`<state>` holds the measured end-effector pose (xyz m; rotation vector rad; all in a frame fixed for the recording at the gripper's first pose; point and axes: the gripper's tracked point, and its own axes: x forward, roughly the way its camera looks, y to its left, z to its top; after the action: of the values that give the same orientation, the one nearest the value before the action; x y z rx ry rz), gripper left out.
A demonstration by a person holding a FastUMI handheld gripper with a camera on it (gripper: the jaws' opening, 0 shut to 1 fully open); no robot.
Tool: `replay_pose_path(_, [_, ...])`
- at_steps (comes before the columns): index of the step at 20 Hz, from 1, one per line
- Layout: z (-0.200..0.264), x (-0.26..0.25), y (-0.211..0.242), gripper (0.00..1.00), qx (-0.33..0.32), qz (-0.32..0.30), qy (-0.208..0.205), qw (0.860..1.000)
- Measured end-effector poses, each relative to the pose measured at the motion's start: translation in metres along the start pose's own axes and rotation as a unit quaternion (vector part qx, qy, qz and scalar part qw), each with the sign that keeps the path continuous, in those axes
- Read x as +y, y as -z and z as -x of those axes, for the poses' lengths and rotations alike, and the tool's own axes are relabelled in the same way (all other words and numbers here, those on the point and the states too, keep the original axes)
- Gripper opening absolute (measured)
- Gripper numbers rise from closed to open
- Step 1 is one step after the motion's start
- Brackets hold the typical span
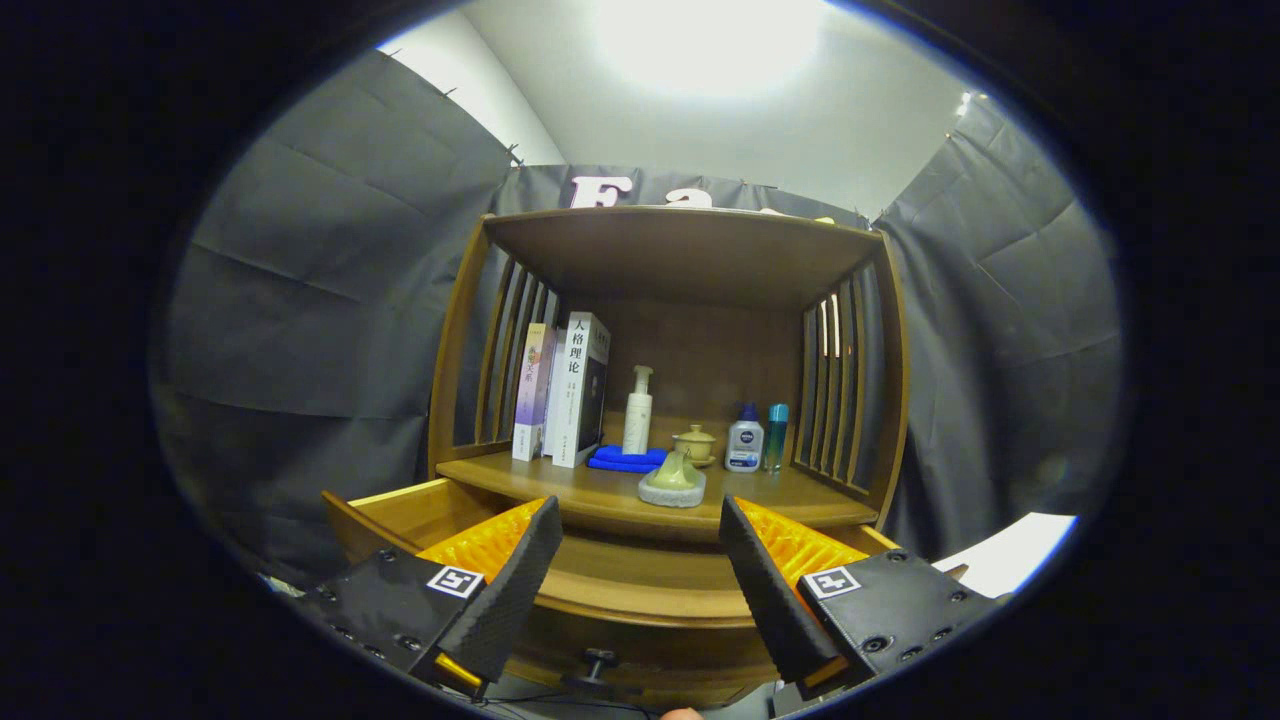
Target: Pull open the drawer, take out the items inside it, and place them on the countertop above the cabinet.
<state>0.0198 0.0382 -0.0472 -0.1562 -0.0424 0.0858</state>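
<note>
- Left of cabinet: dark cloth booth wall [330, 290], pleated, pinned at top.
- Wooden cabinet [455, 340] centred ahead of the jaws, with slatted side panels and a roofed open shelf.
- Drawer [400, 505] pulled open below the shelf; left wall and front rail exposed, interior hidden behind the fingers, contents cannot be told.
- Drawer knob [598, 660] dark, low on the front panel, between the fingertips.
- Gripper [640, 600] held just above the open drawer; jaws wide apart, nothing between them, no contact with any item.
- Countertop [600, 495] (shelf surface above the drawer) carrying the following, left to right:
- Upright books [560, 390] against the left slats, spines forward, leaning slightly together.
- Folded blue cloth [625, 458] just beside the books, lying flat.
- White pump bottle [638, 410] upright behind the cloth.
- Pale green ornament on round stone base [672, 483] near the front edge, between the fingers and beyond them.
- Small lidded yellow-green tea bowl [695, 443] behind the ornament, on a saucer.
- White bottle with blue cap [745, 440] upright, right of the tea bowl.
- Slim teal bottle [777, 435] upright, just beside the white bottle, near the right slats.
- White sheet [1010, 560] right of the cabinet, low, beyond the right finger.
</note>
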Motion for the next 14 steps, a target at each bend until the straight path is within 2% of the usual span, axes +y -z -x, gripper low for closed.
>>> replay_pose_path(7, [0.028,0.016,0.071,1.00,0.059,-0.017,0.002,0.998])
replay_pose_path(14, [0.025,0.017,0.124,0.98,0.115,-0.028,0.011,0.993])
